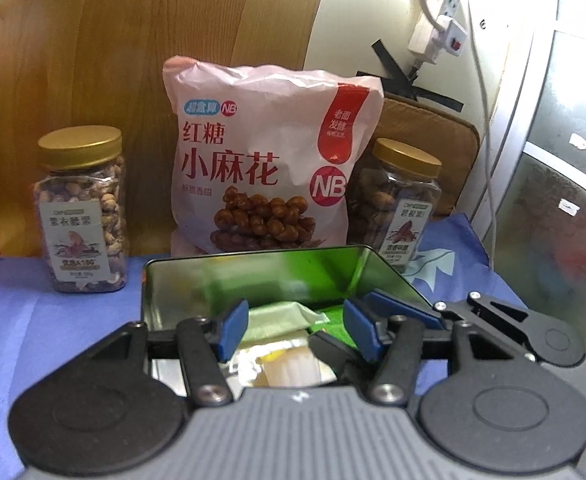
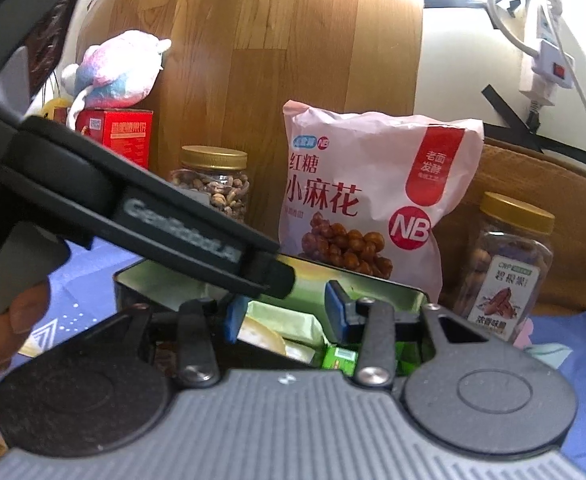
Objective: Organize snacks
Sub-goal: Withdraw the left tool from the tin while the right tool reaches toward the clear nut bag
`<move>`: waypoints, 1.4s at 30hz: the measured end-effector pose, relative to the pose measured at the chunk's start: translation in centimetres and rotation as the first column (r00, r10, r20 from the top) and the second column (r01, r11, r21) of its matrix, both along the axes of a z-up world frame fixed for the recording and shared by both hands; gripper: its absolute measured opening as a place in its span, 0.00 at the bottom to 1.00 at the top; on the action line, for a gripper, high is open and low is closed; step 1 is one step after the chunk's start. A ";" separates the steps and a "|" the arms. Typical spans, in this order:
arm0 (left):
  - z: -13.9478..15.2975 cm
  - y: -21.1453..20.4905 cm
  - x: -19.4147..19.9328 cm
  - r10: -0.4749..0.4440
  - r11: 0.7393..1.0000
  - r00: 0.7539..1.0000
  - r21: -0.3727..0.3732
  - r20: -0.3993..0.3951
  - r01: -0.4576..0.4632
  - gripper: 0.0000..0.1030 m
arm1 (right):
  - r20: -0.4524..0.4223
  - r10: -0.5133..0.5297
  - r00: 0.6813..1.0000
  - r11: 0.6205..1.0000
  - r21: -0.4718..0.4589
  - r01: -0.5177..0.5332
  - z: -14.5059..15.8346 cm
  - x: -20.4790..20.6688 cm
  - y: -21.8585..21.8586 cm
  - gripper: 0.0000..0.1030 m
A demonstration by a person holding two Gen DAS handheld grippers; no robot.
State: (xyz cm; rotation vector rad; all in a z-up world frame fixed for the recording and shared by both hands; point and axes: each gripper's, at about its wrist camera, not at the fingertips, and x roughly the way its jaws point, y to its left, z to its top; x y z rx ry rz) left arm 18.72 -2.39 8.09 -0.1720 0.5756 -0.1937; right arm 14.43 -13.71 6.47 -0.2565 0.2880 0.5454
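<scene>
Both sets of tongs hang over the open tin [image 1: 253, 276] of small snack packets [image 1: 277, 316]. Left gripper [image 1: 296, 322] and right gripper [image 2: 284, 317] stand partly open, nothing visibly pinched. Risk: the crossing grippers could collide, or knock the pink bag [image 1: 269, 160] and jars just beyond.

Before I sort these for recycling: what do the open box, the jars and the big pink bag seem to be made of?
The open box looks like thin metal tin: its inner walls mirror green glints. The jars seem to be clear plastic, the nuts showing through, with gold screw lids that may be metal. The pink bag looks like crinkled matte plastic film.
</scene>
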 end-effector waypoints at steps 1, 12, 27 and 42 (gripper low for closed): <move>0.1 0.0 -0.6 0.004 1.000 1.000 0.005 0.003 -0.004 0.52 | -0.003 -0.002 1.000 1.000 0.008 0.002 0.1 -0.4 -0.3 0.44; -0.2 0.0 -6.7 0.086 0.994 0.996 0.073 -0.004 -0.085 0.54 | -0.063 -0.024 0.998 0.995 0.097 0.030 -0.4 -5.0 -2.9 0.44; -3.4 -0.1 -11.6 0.127 0.983 0.989 0.145 -0.077 -0.115 0.55 | -0.172 -0.021 0.985 0.982 0.179 0.053 -2.3 -11.4 -4.5 0.44; -4.9 2.3 -15.8 0.156 0.982 0.983 0.122 -0.099 -0.144 0.57 | -0.238 0.040 0.970 0.982 0.191 0.007 -3.6 -15.7 -3.4 0.44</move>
